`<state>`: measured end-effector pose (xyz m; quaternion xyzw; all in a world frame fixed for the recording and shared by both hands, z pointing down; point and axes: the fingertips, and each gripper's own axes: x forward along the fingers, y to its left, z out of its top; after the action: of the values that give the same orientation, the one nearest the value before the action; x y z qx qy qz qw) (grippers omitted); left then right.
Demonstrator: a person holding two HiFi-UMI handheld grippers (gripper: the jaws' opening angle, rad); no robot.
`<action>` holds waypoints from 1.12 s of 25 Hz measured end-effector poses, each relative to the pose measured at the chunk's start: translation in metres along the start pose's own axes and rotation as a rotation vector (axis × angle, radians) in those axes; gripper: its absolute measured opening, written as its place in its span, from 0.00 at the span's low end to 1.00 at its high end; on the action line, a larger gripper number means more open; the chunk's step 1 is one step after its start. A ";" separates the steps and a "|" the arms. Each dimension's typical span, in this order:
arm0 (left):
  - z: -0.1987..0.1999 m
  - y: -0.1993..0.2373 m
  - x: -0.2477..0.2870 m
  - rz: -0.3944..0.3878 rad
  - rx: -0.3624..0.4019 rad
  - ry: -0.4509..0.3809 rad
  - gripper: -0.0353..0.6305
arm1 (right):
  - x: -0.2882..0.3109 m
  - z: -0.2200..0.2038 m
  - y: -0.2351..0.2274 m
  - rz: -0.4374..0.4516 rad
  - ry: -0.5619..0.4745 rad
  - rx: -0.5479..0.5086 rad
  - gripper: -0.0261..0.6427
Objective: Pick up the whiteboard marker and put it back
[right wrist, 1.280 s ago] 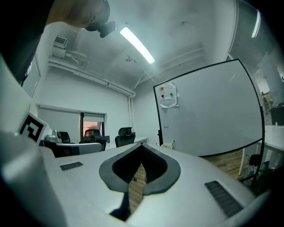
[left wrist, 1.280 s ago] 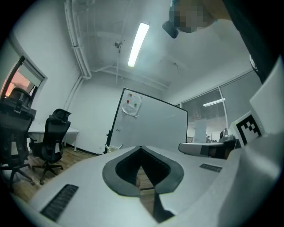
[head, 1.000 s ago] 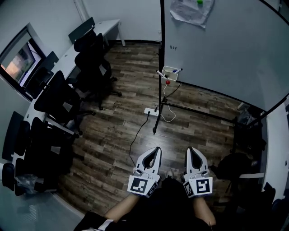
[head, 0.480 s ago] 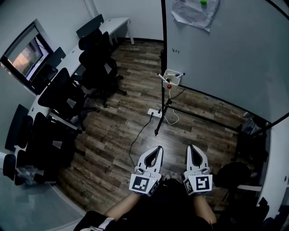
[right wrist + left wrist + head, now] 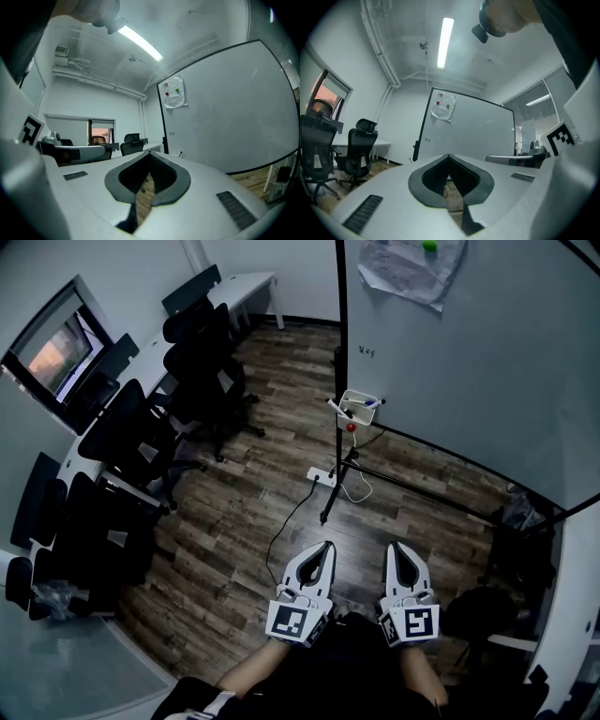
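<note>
Left tool point(image 5: 323, 551), right tool point(image 5: 396, 551) (both closed, empty), whiteboard point(image 5: 487, 362) ahead.

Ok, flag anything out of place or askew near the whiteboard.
A marker juts sideways out of the white holder at the whiteboard's edge, the sheet up top hangs crumpled, and a cable trails loose across the floor.
</note>
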<state>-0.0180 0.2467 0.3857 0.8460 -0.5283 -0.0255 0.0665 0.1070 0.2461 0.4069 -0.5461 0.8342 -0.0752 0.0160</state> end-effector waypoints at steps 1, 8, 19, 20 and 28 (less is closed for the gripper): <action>0.001 0.001 0.005 -0.002 0.003 -0.003 0.07 | 0.003 -0.001 -0.003 -0.003 0.005 0.000 0.06; -0.003 0.017 0.039 -0.032 -0.003 0.003 0.07 | 0.037 0.003 -0.017 -0.022 -0.003 0.000 0.06; 0.008 0.058 0.103 -0.082 -0.001 -0.004 0.07 | 0.109 0.007 -0.030 -0.053 0.005 -0.008 0.06; 0.009 0.062 0.107 -0.085 -0.001 -0.004 0.07 | 0.114 0.008 -0.031 -0.058 0.005 -0.008 0.06; 0.014 0.089 0.145 -0.126 -0.008 0.020 0.07 | 0.150 0.013 -0.037 -0.114 0.015 -0.012 0.06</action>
<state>-0.0347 0.0769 0.3878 0.8775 -0.4733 -0.0233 0.0732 0.0814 0.0930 0.4081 -0.5921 0.8024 -0.0749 0.0022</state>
